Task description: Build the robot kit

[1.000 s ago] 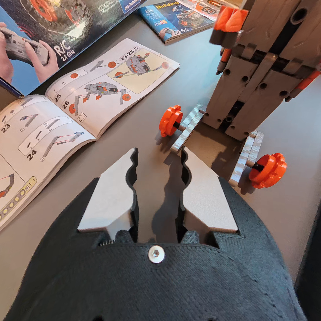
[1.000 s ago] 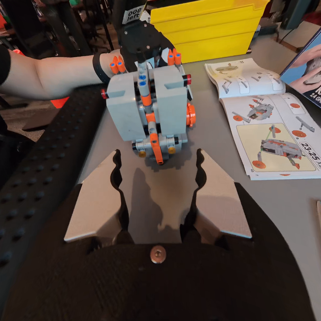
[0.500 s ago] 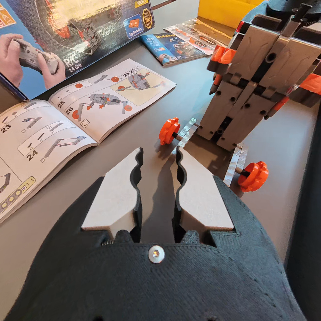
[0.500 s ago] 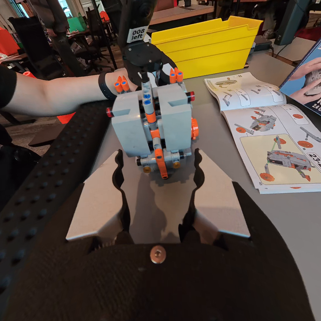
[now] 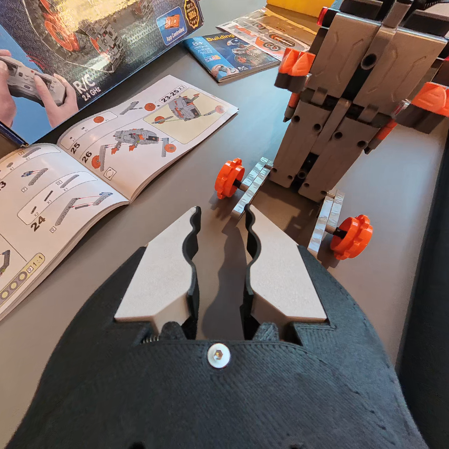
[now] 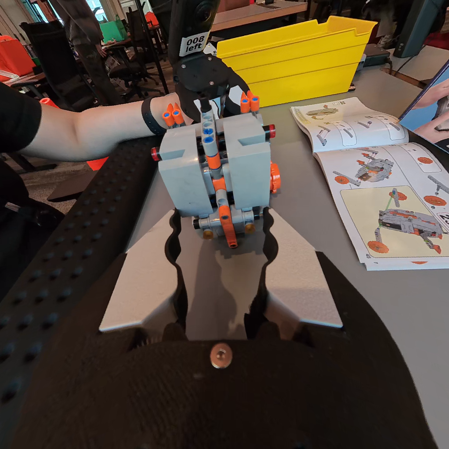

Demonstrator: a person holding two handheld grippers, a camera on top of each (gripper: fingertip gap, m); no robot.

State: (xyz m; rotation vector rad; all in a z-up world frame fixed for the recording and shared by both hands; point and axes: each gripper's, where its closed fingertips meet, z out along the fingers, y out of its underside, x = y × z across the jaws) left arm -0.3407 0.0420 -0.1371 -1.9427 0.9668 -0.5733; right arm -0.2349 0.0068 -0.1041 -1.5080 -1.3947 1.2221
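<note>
Your left gripper (image 5: 222,211) is released, empty, beside the grey-and-orange brick model's (image 5: 340,116) orange wheel (image 5: 229,178). Your right gripper (image 6: 221,215) is released, its fingers flanking the model's base.

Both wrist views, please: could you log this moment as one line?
left tongs: open, by grey beam | right tongs: open, flanking brick model | manual: open

1. The left claw (image 5: 222,213) has two pale grey wedge-shaped fingers (image 5: 165,272) with wavy black inner pads, set in a black ribbed printed housing.
2. A silver hex screw (image 5: 218,358) sits at the housing's centre.
3. The right claw (image 6: 221,216) is built alike, with its own silver screw (image 6: 221,355).
4. A black wristband (image 6: 148,119) circles the person's wrist; a black short sleeve (image 6: 17,116) covers the upper arm.
5. Seen from the right wrist view, the left claw's black body carries a white label (image 6: 194,44).
</note>
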